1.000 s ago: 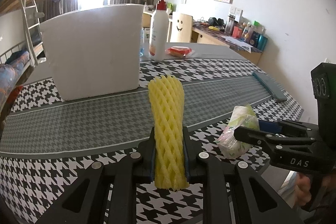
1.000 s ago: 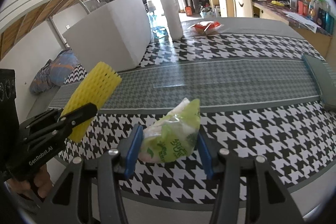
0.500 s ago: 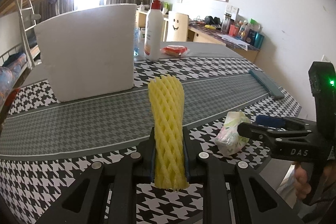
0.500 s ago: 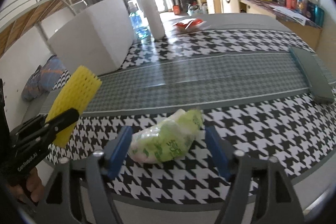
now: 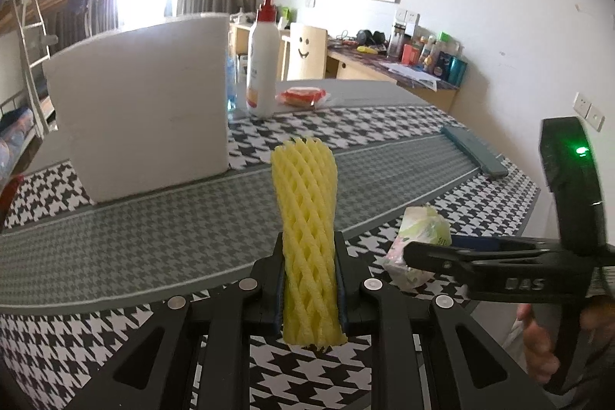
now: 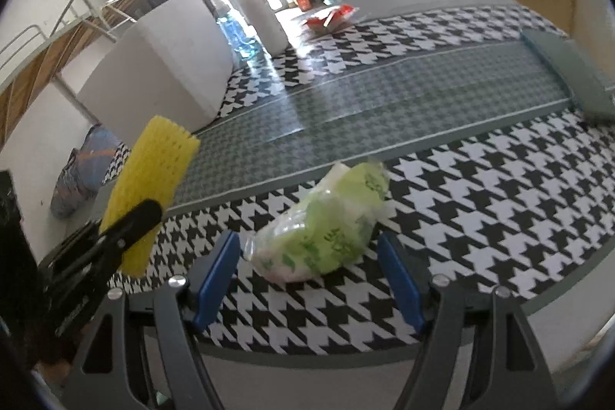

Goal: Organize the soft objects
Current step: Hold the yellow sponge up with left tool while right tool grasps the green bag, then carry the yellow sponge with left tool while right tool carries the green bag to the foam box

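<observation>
Since a second ago: right claw [image 6: 311, 279] has let go of the green-and-white plastic-wrapped soft tissue pack [image 6: 326, 237]; blue pads [image 6: 215, 279] that pressed its sides now stand wide, clear of it on both flanks. Pack now lies on the houndstooth-patterned table [image 6: 480, 202]. Left claw unchanged.

Left to right, left wrist view:
- White rectangular foam box [image 5: 142, 125], upright at the far left of the table.
- White pump bottle with red cap [image 5: 263, 64] just right of the box, behind it; a red-and-white flat packet [image 5: 301, 95] beside that.
- Left claw [image 5: 309, 279], centre: nearly closed, clamped on the yellow foam mesh fruit sleeve [image 5: 307, 218], which stands upright between the pads, squeezed at the waist, off the table.
- Tissue pack, right of the sleeve, near the table's front edge, partly hidden by the right claw's finger.
- Grey flat slab [image 5: 472, 150] at the far right edge.

Key relation: the pack lies directly ahead of and between the right claw's open pads, long axis running diagonally from near-left to far-right. The right hand is plainly the nearer one; the left is occupied.

Judgement: the pack looks set down; the sleeve still needs placing, probably towards the foam box, which lies ahead-left of the left claw.
</observation>
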{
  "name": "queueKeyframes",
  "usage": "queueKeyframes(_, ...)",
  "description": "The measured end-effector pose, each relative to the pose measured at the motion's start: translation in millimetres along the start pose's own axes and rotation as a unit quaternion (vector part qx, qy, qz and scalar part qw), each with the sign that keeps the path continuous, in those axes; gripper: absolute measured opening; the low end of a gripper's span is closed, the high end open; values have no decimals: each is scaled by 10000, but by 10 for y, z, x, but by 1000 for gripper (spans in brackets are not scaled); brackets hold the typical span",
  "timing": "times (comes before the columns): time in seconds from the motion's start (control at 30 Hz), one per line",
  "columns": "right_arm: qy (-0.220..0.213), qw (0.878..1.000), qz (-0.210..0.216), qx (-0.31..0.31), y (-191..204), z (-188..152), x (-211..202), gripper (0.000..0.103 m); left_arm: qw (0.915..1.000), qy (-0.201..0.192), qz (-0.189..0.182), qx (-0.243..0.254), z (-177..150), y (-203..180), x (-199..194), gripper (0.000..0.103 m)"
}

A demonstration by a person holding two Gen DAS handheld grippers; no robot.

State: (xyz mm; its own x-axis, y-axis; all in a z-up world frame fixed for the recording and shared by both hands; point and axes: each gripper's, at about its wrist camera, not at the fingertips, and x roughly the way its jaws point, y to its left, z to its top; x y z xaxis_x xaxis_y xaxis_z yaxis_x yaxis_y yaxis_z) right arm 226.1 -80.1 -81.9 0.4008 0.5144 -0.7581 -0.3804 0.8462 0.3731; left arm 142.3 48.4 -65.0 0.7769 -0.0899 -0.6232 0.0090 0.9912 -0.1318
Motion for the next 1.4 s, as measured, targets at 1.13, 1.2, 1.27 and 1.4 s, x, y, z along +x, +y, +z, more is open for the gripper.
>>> queueKeyframes(1.13,-684,9939,-123,-853,253,147,-293,40,9991,-387,162,-31,119,16,-184,21)
queueKeyframes(1.2,-732,9930,-108,-920,277,144,-328,40,9989,-421,201,-33,139,18,-200,21)
queueKeyframes(1.27,-789,9920,-110,-975,298,153,-351,40,9987,-445,236,-33,163,18,-206,21)
queueKeyframes(1.4,-877,9906,-85,-1049,312,203,-386,40,9983,-503,286,-23,218,11,-246,21)
